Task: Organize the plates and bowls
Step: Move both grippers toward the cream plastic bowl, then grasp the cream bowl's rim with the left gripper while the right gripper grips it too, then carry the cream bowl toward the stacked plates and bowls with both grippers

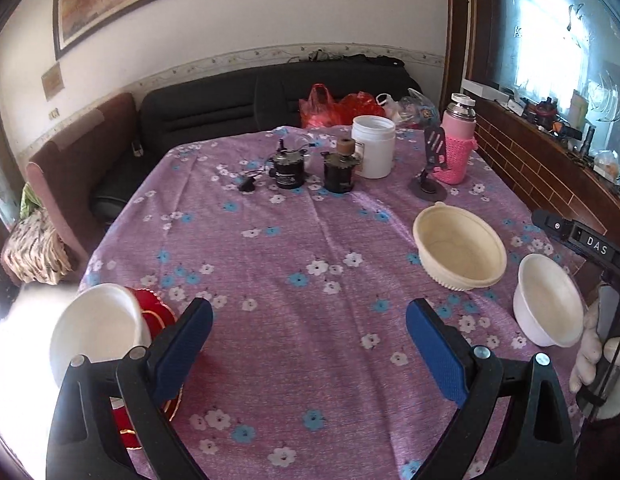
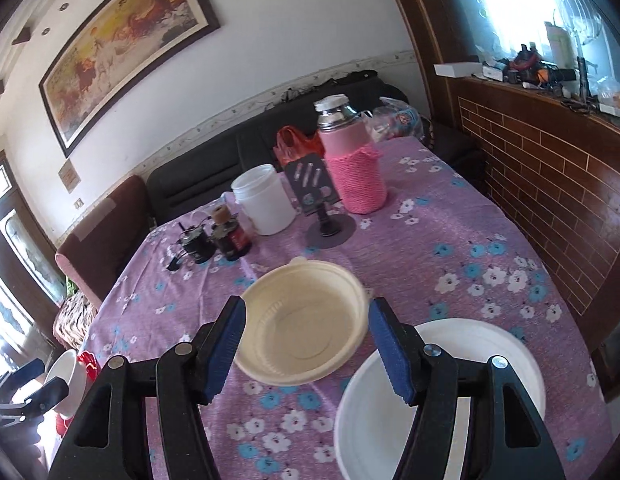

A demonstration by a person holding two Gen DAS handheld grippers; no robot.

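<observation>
My left gripper [image 1: 310, 336] is open over bare cloth with nothing between its blue pads. To its left, a white bowl [image 1: 96, 328] rests tilted on a red plate [image 1: 156, 318] at the table edge. A cream bowl [image 1: 460, 252] and a second white bowl [image 1: 548, 300] sit at the right. In the right wrist view my right gripper [image 2: 308, 344] is open. The cream bowl [image 2: 306, 328] shows on the table between and beyond its fingers, untouched. The white bowl [image 2: 442, 392] lies under the right finger. The left-hand white bowl [image 2: 66, 380] sits far left.
A purple flowered tablecloth [image 1: 310, 240] covers the table. At the back stand a white jar [image 1: 373, 146], a pink-sleeved flask [image 1: 456, 144], a phone stand [image 1: 430, 168] and two dark small jars [image 1: 310, 170]. A dark sofa [image 1: 230, 112] lies behind and a brick ledge [image 1: 550, 168] to the right. A gloved hand [image 1: 594, 352] holds the right tool.
</observation>
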